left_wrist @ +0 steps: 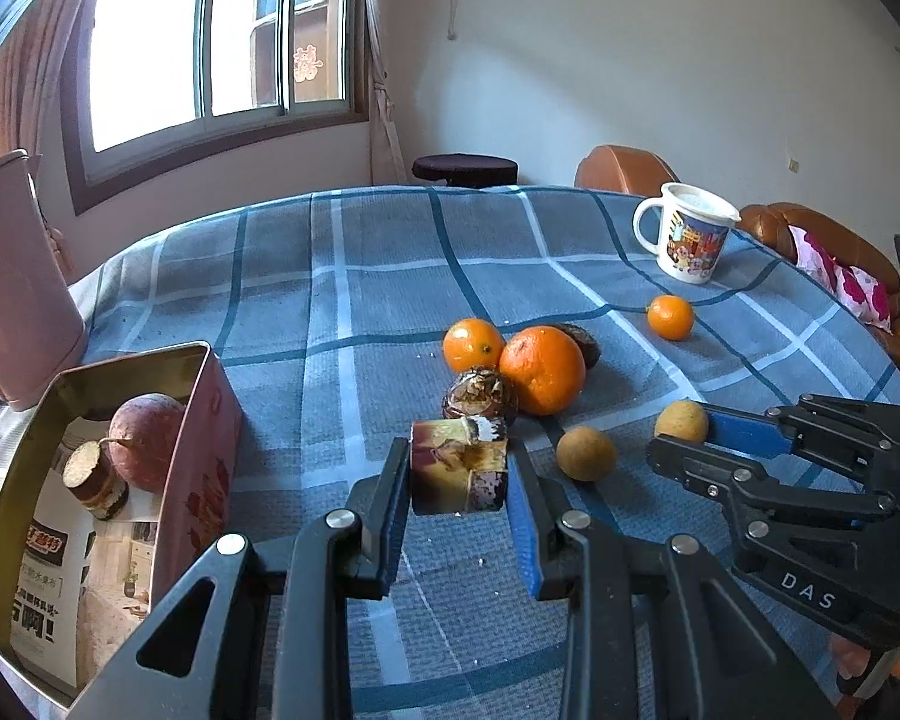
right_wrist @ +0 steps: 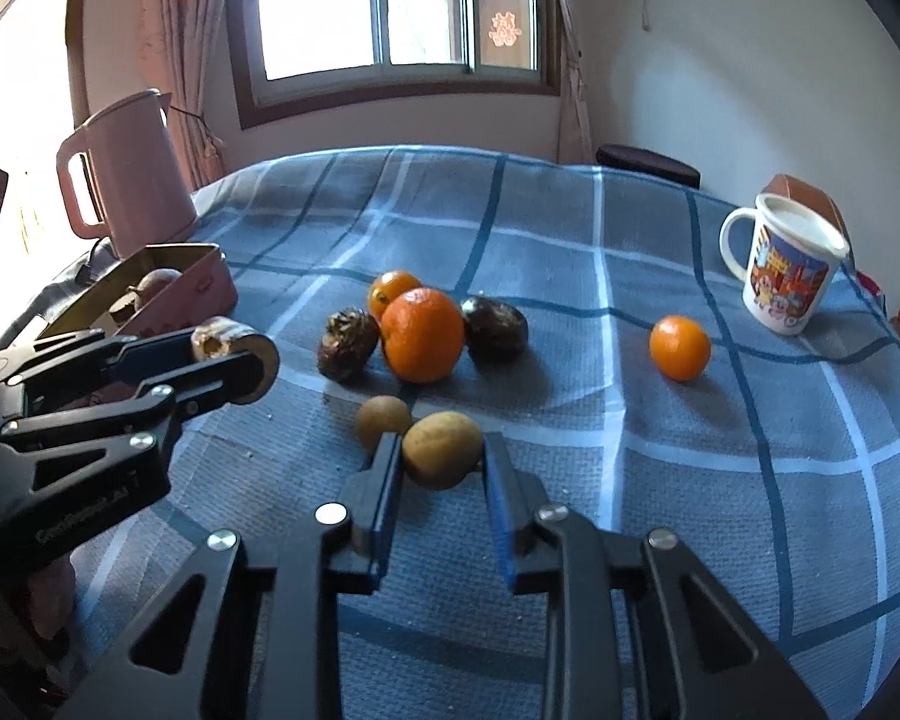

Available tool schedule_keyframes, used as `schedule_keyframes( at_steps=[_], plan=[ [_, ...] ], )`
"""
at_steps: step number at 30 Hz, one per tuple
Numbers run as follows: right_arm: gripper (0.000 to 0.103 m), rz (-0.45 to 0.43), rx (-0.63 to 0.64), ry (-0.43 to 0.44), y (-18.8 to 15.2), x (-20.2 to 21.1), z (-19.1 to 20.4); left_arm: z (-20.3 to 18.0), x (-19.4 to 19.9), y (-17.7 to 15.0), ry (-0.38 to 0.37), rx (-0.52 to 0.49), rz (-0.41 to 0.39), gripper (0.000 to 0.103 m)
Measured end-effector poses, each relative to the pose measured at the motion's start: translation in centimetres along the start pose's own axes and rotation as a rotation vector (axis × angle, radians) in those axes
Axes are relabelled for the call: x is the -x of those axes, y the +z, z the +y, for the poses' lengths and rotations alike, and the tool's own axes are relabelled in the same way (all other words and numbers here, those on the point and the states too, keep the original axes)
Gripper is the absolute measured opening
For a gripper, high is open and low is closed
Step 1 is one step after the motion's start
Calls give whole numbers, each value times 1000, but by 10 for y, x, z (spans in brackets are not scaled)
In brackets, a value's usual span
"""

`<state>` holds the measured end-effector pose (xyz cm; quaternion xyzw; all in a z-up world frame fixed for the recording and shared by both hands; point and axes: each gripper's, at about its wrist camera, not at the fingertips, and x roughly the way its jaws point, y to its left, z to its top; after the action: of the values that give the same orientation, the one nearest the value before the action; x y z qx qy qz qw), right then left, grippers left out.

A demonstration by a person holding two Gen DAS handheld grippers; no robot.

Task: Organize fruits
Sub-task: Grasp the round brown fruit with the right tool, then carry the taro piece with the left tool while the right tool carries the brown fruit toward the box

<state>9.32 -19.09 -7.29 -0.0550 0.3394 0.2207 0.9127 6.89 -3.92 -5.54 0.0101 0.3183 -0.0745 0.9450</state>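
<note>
Left gripper (left_wrist: 459,480): clamped on a short brown-and-cream sugarcane section (left_wrist: 457,474), lifted above the checked blue tablecloth (left_wrist: 390,276).
Right gripper (right_wrist: 441,459): closed on a small round tan longan (right_wrist: 441,447), low over the cloth.
Tin: open pink metal box (left_wrist: 201,462) near the table's left edge, already holding a reddish fruit.
Risk: the smooth round longan may squirt out and roll off the table; the second longan (right_wrist: 383,420) beside it may get nudged.

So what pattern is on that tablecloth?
The tablecloth is grey-blue with a large check of dark blue and white lines, clearest in the right wrist view.
</note>
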Motion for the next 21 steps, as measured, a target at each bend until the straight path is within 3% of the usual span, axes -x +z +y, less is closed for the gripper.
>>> schedule_keyframes(
  at_steps=[21],
  plan=[
    [29, -111, 17, 3, -1, 21, 3, -5, 14, -1, 35, -19, -82, 32]
  ],
)
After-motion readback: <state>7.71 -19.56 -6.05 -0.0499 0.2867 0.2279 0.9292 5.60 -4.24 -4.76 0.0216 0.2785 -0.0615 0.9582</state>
